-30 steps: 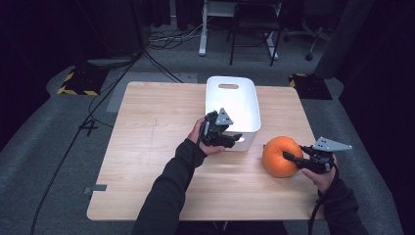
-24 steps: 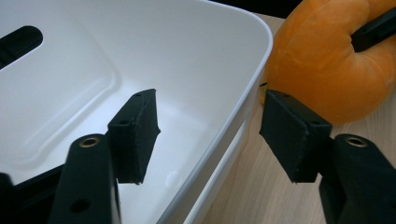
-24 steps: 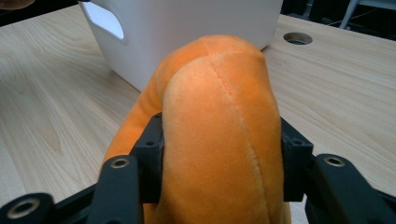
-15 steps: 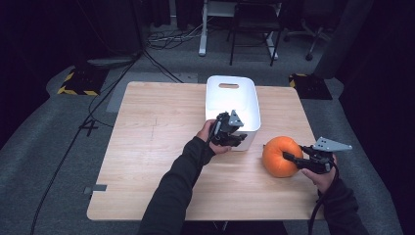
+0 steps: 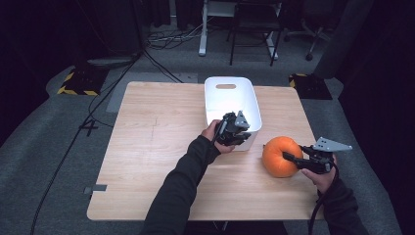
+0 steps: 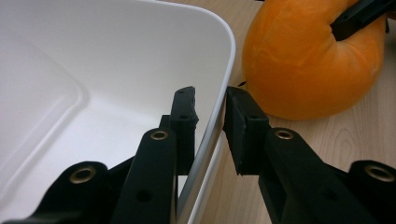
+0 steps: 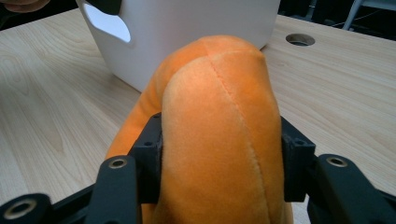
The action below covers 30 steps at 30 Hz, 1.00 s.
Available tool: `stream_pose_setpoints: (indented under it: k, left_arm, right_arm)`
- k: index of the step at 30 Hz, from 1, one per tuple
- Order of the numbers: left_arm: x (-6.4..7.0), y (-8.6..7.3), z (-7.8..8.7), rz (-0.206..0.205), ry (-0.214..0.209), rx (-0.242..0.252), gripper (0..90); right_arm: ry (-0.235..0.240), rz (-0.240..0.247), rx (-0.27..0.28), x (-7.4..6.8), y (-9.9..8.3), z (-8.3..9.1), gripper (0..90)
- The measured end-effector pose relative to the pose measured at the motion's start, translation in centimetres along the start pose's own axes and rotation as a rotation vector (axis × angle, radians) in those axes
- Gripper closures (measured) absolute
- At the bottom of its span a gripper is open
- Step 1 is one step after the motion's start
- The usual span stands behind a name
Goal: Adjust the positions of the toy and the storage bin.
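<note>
On the wooden counter point(image 5: 147, 147) the left tongs point(image 6: 209, 109) straddle the near rim of the white bin point(image 5: 220, 98), jaws slightly spread, one inside, one outside; the right tongs point(image 7: 219, 140) pinch the plush orange pumpkin point(image 5: 279, 155) just beside the bin.

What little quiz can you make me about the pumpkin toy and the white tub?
1. True or false: the right gripper squeezes the orange plush pumpkin.
2. Where are the left gripper fingers? A) around the white tub wall, one inside, one outside B) flat on the table C) on the pumpkin
3. Fill in: the pumpkin sits ____ the tub, on the wooden table.

Key: 1 true; 2 A; 3 beside.
</note>
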<state>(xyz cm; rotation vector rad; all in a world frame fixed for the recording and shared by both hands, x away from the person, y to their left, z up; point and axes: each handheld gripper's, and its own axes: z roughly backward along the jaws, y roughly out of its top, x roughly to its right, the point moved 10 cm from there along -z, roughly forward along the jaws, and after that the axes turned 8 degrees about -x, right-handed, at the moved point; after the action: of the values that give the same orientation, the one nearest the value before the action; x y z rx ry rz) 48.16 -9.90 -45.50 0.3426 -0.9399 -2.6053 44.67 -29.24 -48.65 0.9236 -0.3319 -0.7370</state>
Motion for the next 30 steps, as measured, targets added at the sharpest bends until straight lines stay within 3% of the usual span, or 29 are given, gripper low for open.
stream_pose_setpoints:
  k: [8,14,18,21,25,30]
  left_arm:
    - [1.6,-0.9,1.0,-0.020,-0.018,0.002,74.1]
    - [3.8,-1.9,2.2,-0.034,0.008,0.015,74.1]
    - [5.0,-2.5,2.9,-0.036,-0.014,0.017,74.0]
    - [5.3,-2.8,3.4,-0.029,-0.015,0.023,72.5]
    - [5.4,-2.7,4.7,-0.011,-0.016,0.070,64.0]
    - [5.3,-2.9,6.2,-0.009,0.016,0.095,58.3]
  right_arm:
    - [0.000,0.006,-0.002,0.0,0.0,0.0,47.6]
    - [-0.002,0.003,0.000,0.0,0.0,0.0,47.7]
    - [-0.002,-0.001,0.000,0.0,0.0,0.0,47.7]
    - [-0.002,-0.001,0.000,0.0,0.0,0.0,47.7]
    - [0.001,-0.003,0.001,0.0,0.0,0.0,47.7]
    - [0.004,-0.004,0.001,0.0,0.0,0.0,47.7]
